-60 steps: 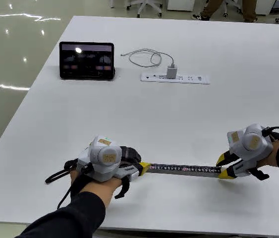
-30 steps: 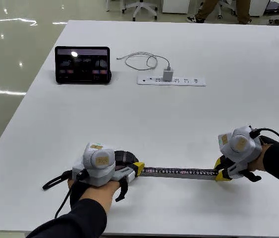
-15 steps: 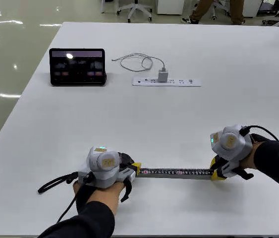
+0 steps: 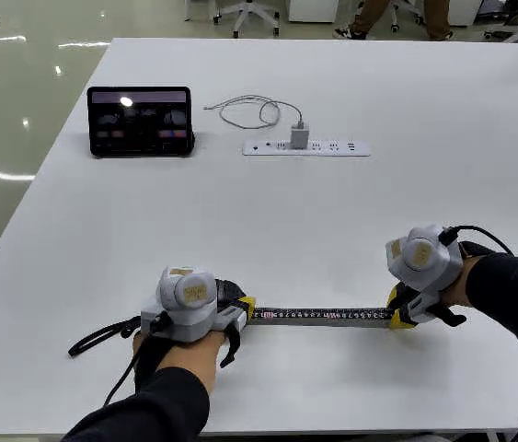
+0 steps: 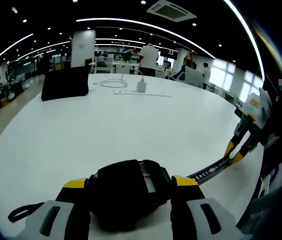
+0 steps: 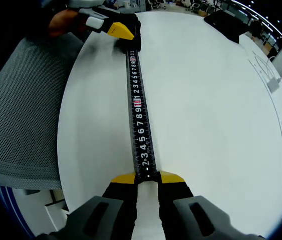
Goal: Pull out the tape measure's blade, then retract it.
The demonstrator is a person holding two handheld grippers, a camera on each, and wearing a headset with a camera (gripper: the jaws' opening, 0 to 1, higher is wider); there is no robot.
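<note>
Left gripper sits low on the table near its front edge in our head view. Its jaws are clamped across the black tape measure, and we read that as an anchor: the case has to stay put while the other end travels. Off to the right, well apart from it, our right gripper pinches the far tip of the blade, which lies flat on the white top in a straight dark line between the two. From up here the pull-out looks done or close to it, with the retract to come. Further back stand a tablet and a power strip, well clear of the work. Over to the left gripper view: the yellow-tipped jaws hug both sides of the case, a grip the head view half hides under the gripper body. The blade leaves at an angle toward the right gripper near the picture's edge. Now the right gripper view, where the numerals, too small to read from the head, come up sharp. The low figures sit right at our jaws, which are squeezed onto the very end of the blade. A grey mesh seat also shows beyond the table edge. Letting go here would, we judge, send the blade snapping home, so a guided return suits better.
</note>
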